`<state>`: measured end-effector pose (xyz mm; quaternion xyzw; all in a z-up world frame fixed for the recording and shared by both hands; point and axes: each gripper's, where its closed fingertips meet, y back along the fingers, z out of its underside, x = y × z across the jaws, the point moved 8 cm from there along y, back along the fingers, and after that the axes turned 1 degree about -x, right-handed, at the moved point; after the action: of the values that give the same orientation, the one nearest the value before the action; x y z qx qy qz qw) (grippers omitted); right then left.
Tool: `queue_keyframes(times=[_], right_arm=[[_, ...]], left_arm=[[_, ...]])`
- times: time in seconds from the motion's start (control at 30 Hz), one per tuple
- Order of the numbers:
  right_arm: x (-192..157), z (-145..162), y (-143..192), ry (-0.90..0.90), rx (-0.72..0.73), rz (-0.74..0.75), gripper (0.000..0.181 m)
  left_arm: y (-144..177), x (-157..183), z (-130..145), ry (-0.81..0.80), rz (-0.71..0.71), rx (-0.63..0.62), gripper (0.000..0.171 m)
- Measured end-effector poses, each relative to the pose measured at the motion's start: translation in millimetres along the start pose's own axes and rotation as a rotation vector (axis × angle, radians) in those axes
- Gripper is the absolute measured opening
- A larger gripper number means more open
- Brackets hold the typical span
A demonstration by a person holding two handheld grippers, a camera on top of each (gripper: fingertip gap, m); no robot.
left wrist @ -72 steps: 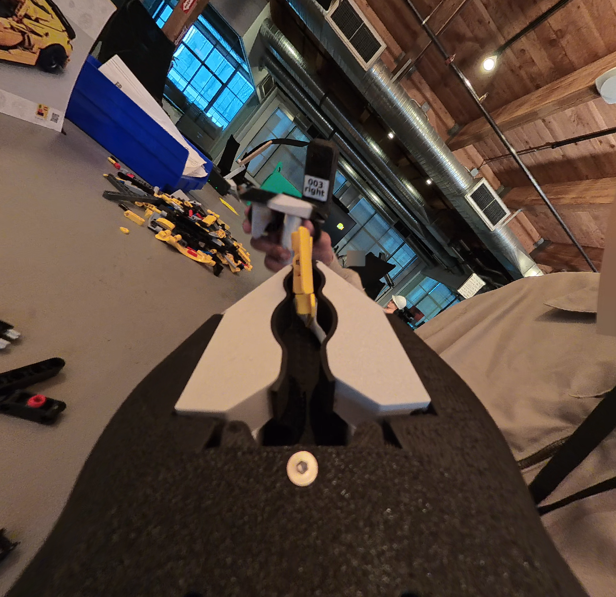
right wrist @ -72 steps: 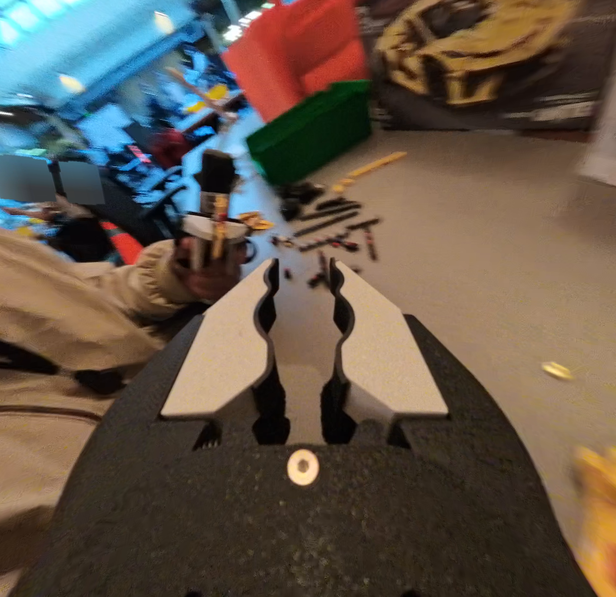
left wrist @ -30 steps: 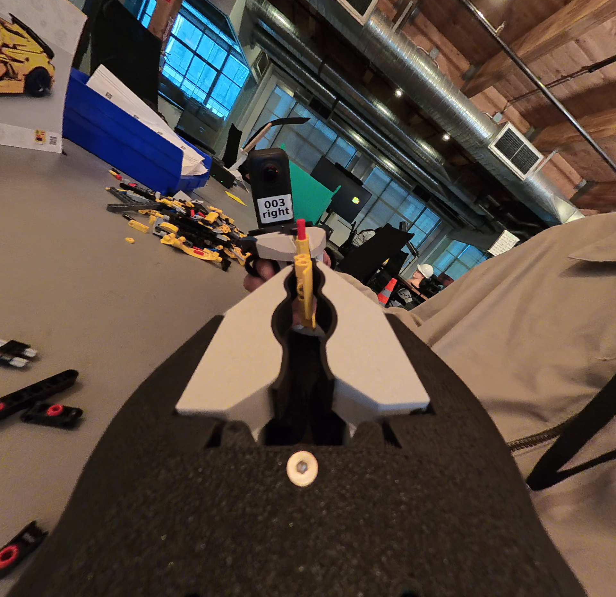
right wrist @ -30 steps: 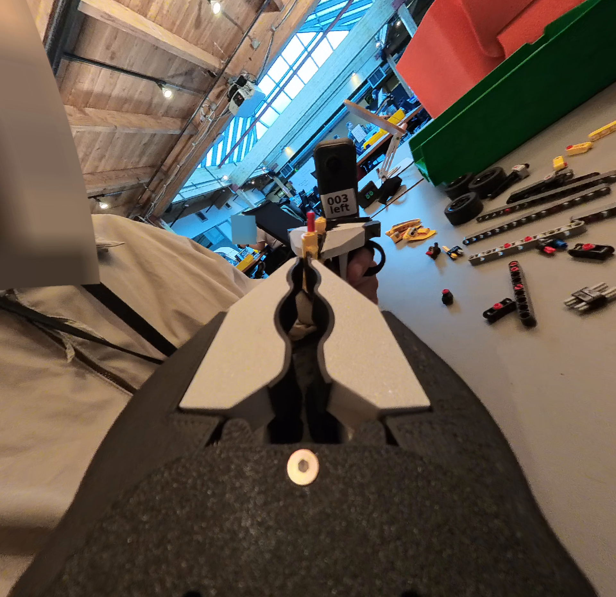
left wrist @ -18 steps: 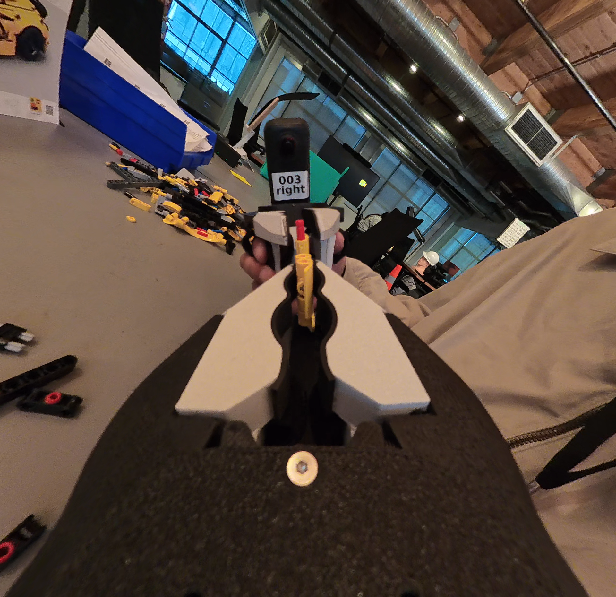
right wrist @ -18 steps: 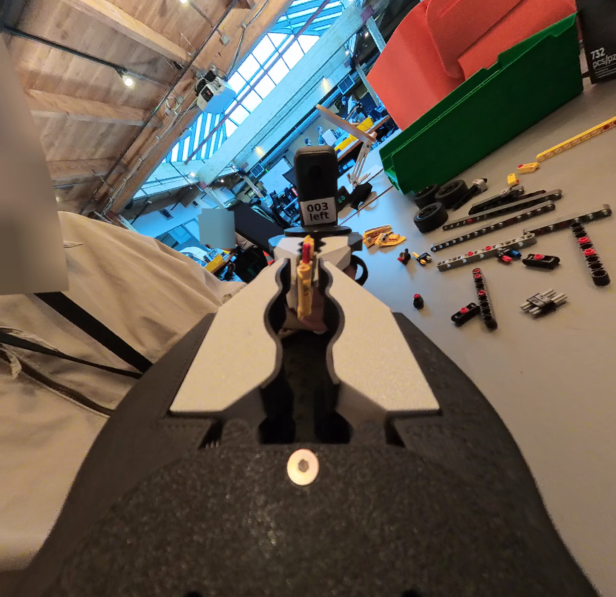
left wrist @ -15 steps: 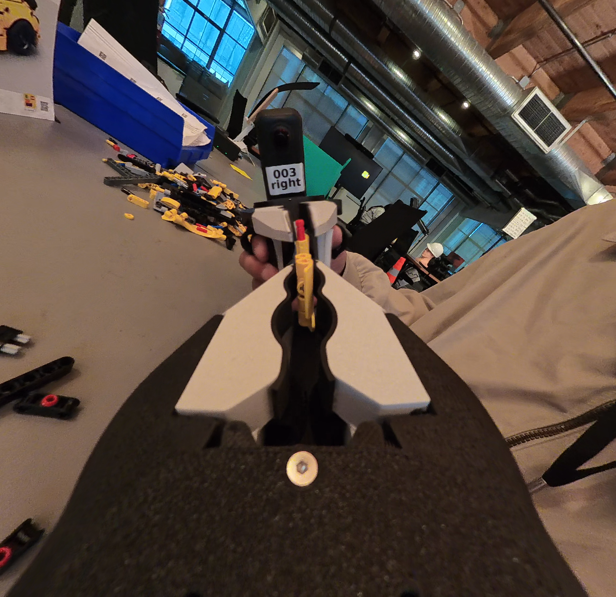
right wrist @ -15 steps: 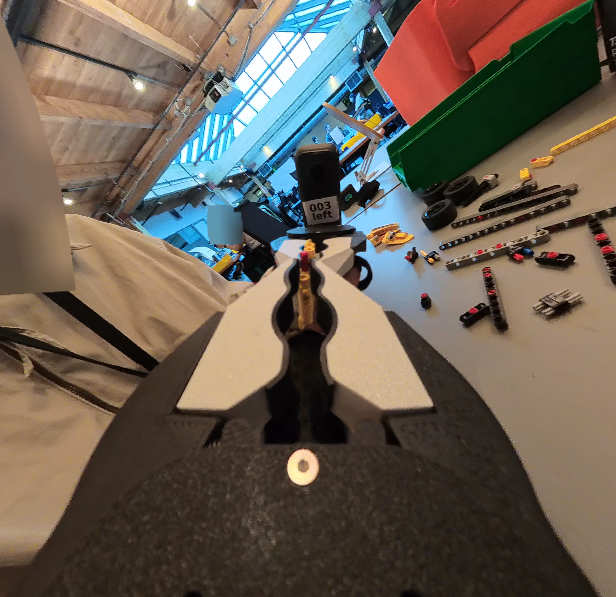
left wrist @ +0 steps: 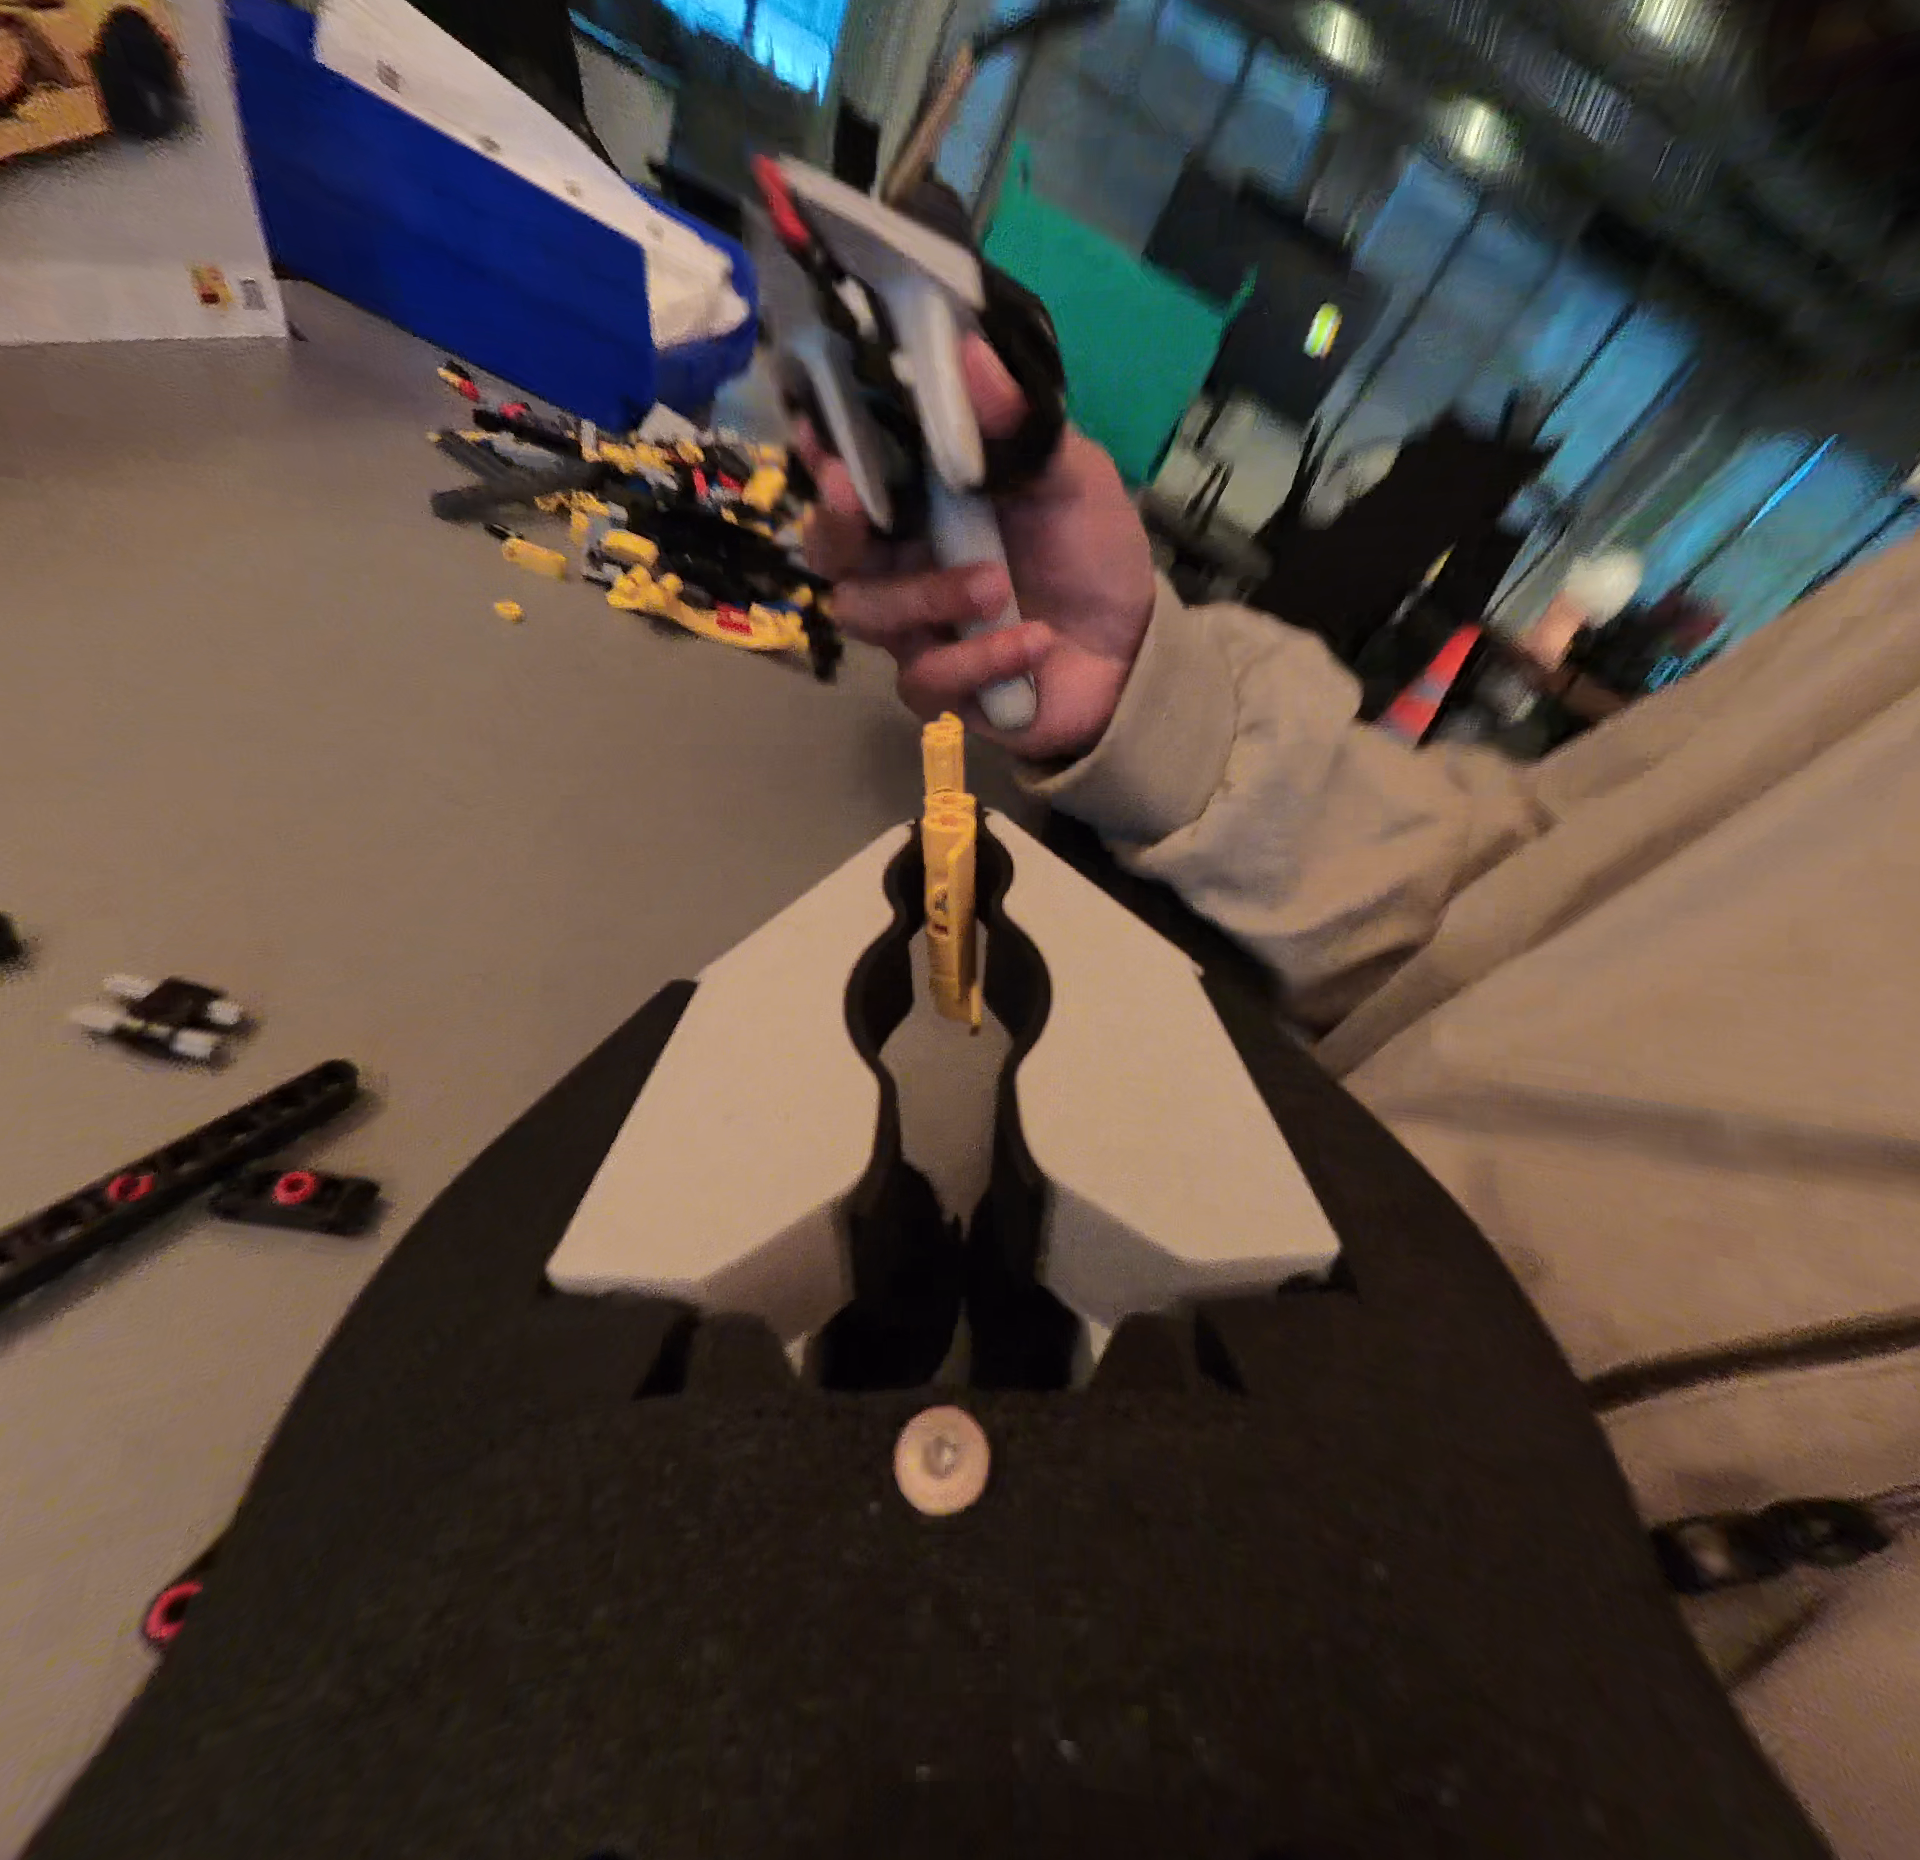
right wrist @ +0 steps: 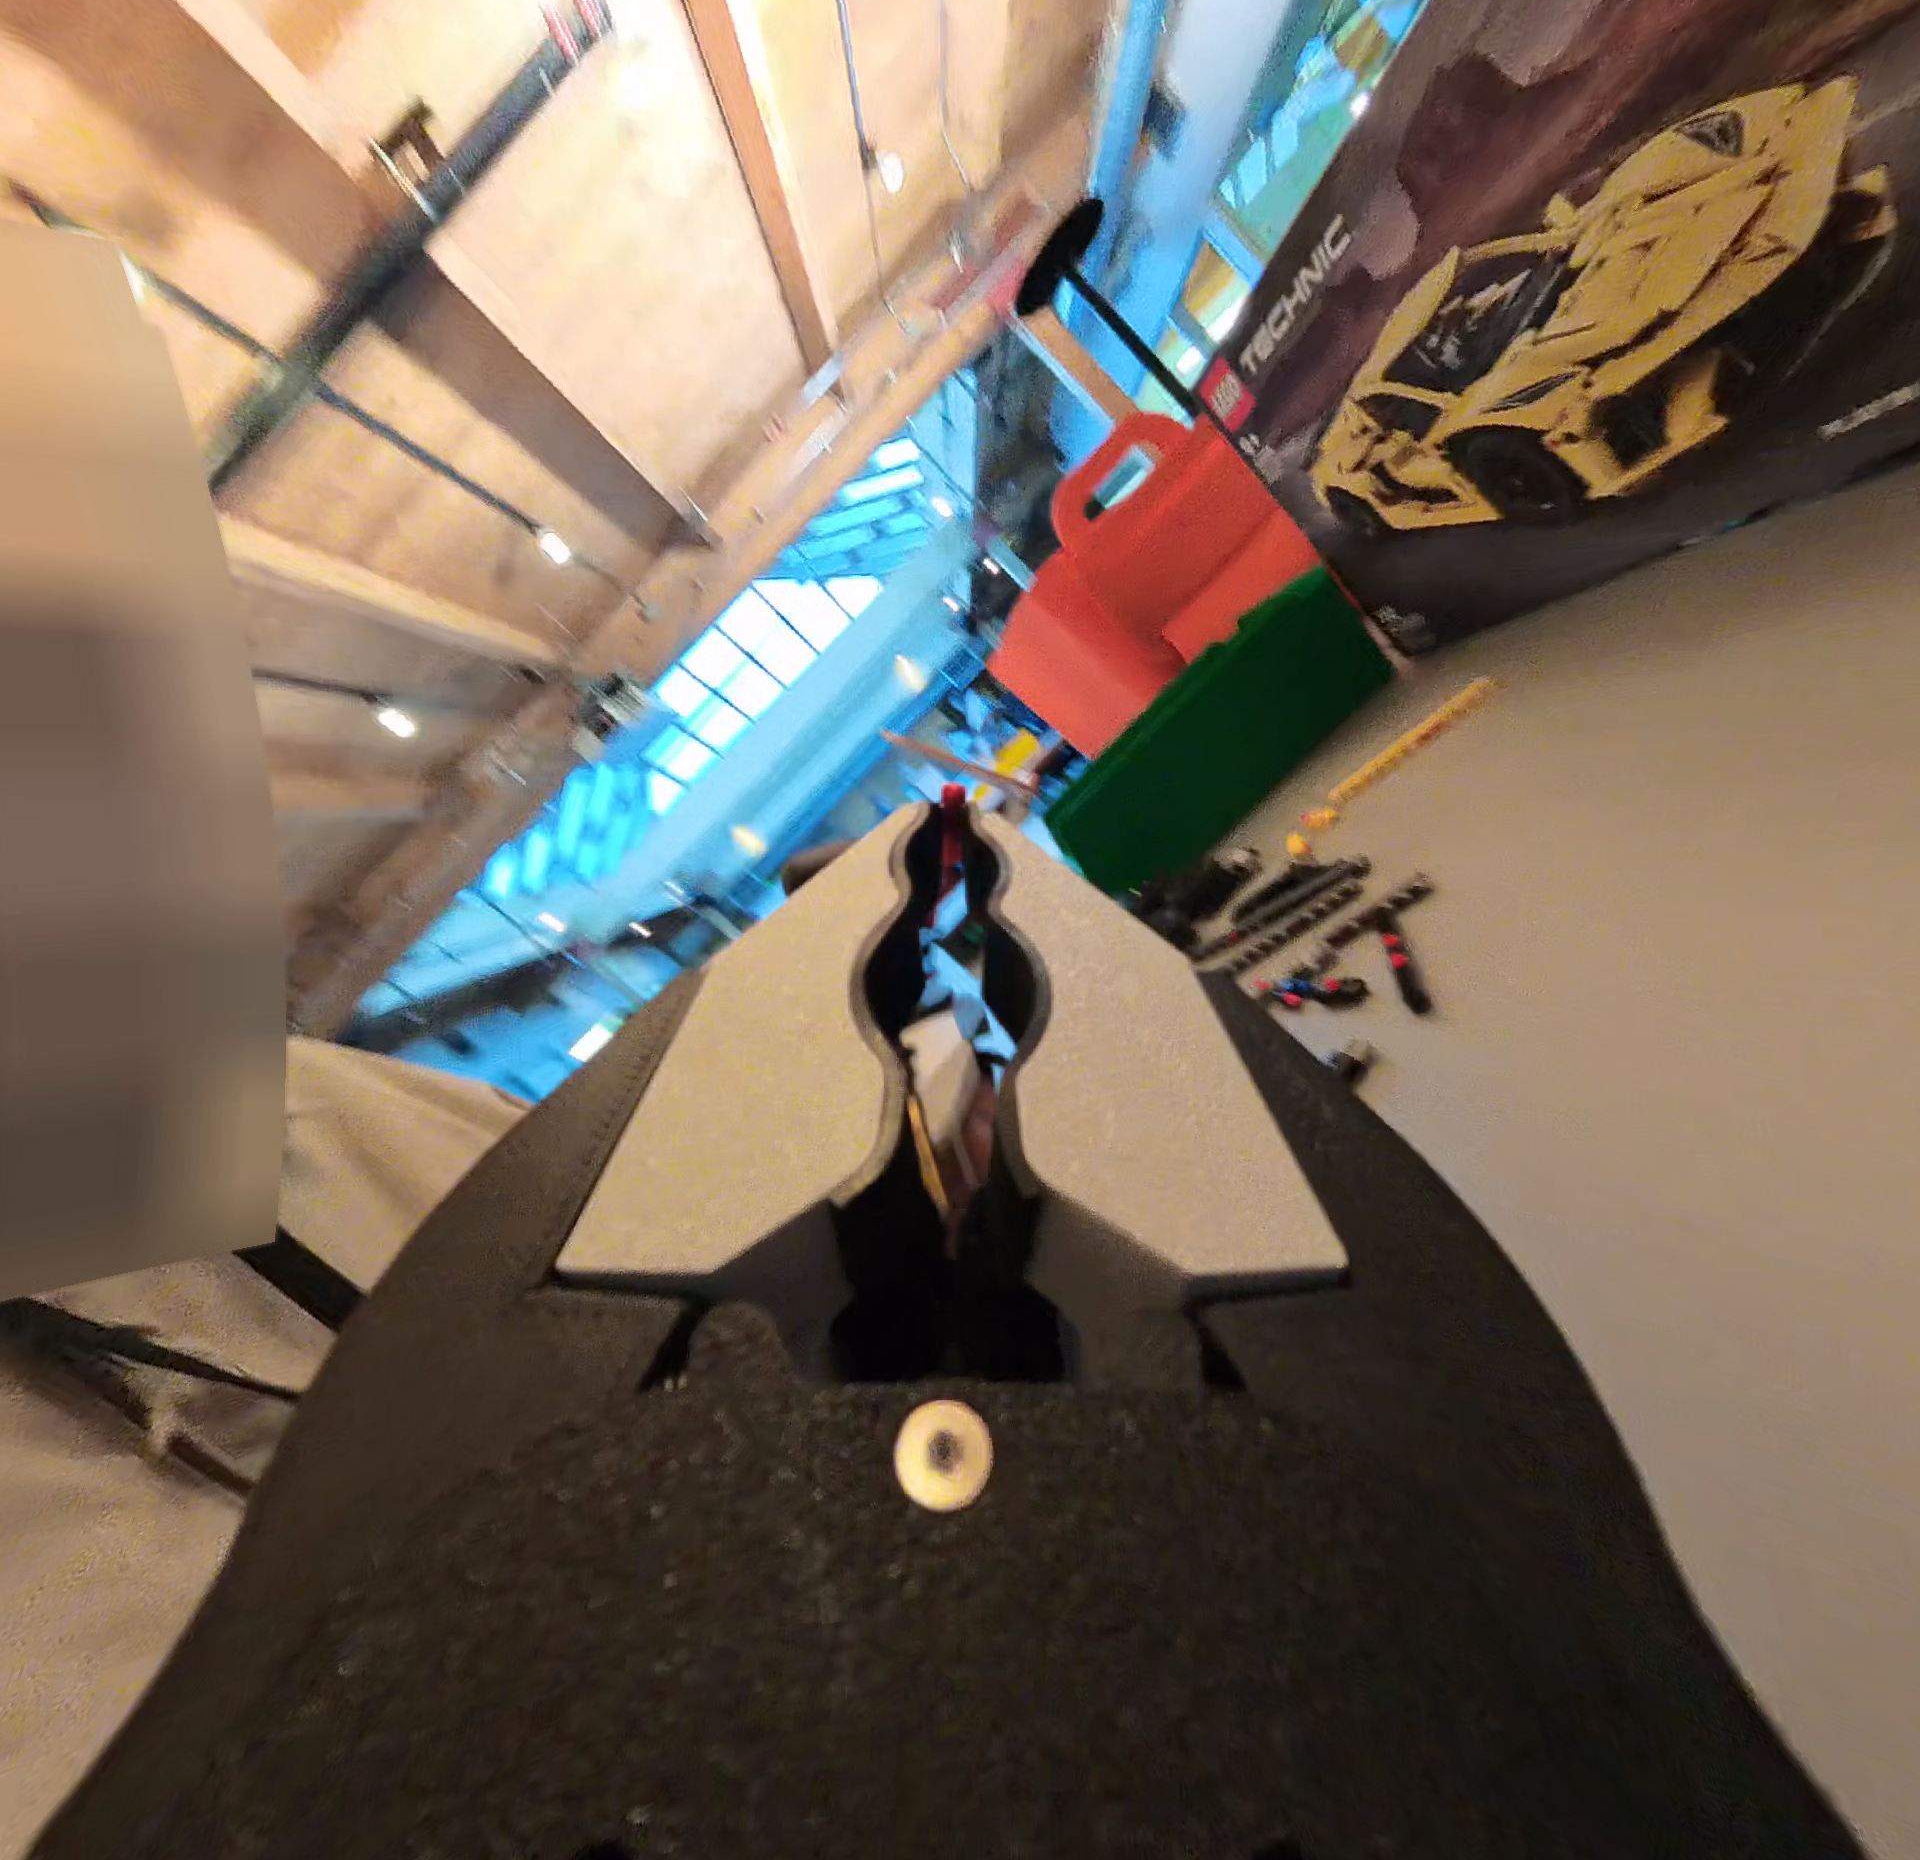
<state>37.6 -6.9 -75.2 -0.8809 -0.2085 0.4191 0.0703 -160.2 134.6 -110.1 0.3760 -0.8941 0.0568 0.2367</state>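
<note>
My left gripper (left wrist: 948, 823) is shut on a yellow pin-connector piece (left wrist: 948, 906) that stands upright between its tips and sticks out above them. My right gripper (right wrist: 951, 823) is shut on a small red pin (right wrist: 951, 802) at its tips. In the left wrist view the right gripper (left wrist: 790, 210) is held by a hand (left wrist: 997, 584), raised above and beyond the yellow piece and tilted left, with the red pin (left wrist: 777, 195) at its end. Both views are motion-blurred.
On the grey table (left wrist: 312, 771) are a blue bin (left wrist: 436, 241), a pile of yellow and black parts (left wrist: 675, 553) and black beams (left wrist: 177, 1166). The right wrist view shows a green bin (right wrist: 1216, 750), a red box (right wrist: 1143, 584), a car-picture box (right wrist: 1610, 304) and black beams (right wrist: 1320, 917). My right fingertips sit around 15 cm from my left ones.
The right gripper closed on the red pin on top of the yellow piece and has pulled away up and to the left with it. The yellow piece stays in my left gripper without the pin.
</note>
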Motion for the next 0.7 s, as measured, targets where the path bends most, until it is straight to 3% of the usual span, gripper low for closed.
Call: queue_keyframes(times=[0.07, 0.23, 0.3, 0.4, 0.5, 0.6, 0.7], right_arm=[[-3.6, -11.4, 16.5, 0.173, -0.075, 0.209, 0.003], [27.2, -65.3, 119.4, 0.581, -0.351, 1.168, 0.004], [37.9, -79.3, 154.4, 0.638, -0.387, 1.359, 0.004], [53.7, -82.5, 180.5, 0.541, -0.430, 1.406, 0.017], [51.7, -83.1, 178.1, 0.580, -0.329, 1.326, 0.031], [39.9, -79.9, 154.4, 0.690, -0.339, 1.236, 0.036], [23.3, -59.7, 102.5, 0.756, -0.384, 1.045, 0.038]], left_arm=[[7.7, -1.7, -6.6, 0.064, 0.048, 0.092, 0.006], [8.8, -0.8, -9.4, 0.063, 0.046, 0.133, 0.006], [6.1, -0.9, -8.4, 0.036, 0.020, 0.121, 0.007], [2.5, 3.5, -7.0, 0.005, 0.030, 0.103, 0.007], [3.9, -2.3, -7.5, 0.112, 0.069, 0.113, 0.007], [5.9, -5.2, -9.4, 0.202, 0.131, 0.143, 0.006], [9.0, -4.2, -12.6, 0.188, 0.132, 0.179, 0.006]])
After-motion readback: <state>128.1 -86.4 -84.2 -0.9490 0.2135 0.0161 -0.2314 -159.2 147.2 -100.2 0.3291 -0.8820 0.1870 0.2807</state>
